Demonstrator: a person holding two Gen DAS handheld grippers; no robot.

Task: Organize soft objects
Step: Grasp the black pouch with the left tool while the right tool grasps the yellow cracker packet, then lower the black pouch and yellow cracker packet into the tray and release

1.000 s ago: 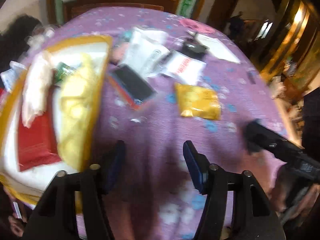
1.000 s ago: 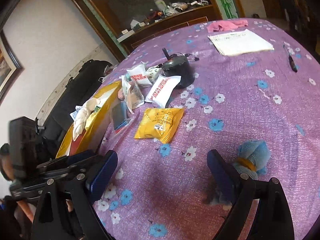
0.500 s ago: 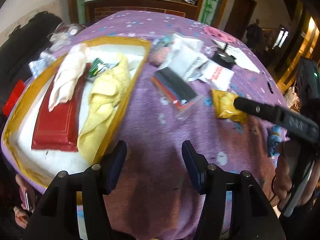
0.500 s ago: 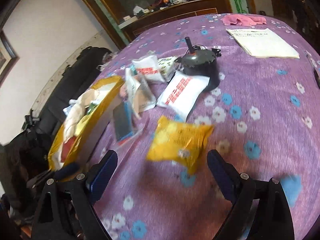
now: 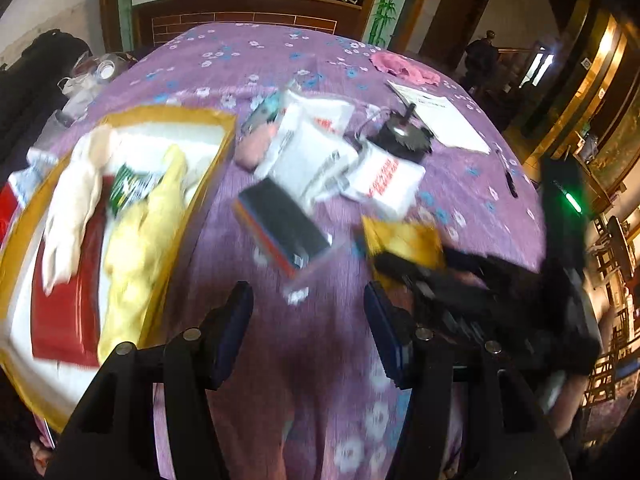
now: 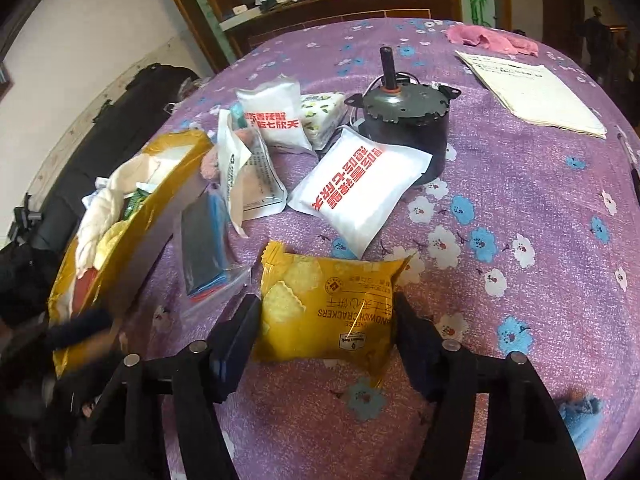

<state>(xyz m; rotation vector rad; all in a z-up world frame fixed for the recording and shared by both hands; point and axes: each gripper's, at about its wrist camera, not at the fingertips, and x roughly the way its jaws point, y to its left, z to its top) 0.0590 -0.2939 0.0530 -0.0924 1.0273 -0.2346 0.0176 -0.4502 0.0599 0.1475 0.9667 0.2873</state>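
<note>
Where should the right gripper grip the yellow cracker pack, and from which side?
Across its middle, coming from the near end. The cracker pack lies flat on the tablecloth, and the open right gripper already straddles its short width, one finger by each long edge. The crimped ends look too thin to hold well, I'd guess.

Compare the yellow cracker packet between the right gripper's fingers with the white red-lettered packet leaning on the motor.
The yellow cracker packet shows crackers and dark print; the white packet is plain white with red characters. The yellow one lies flat on the tablecloth between the open fingers of the right gripper; the white one has one end against the motor, clear of either gripper. Both are sealed, puffy pouches.
</note>
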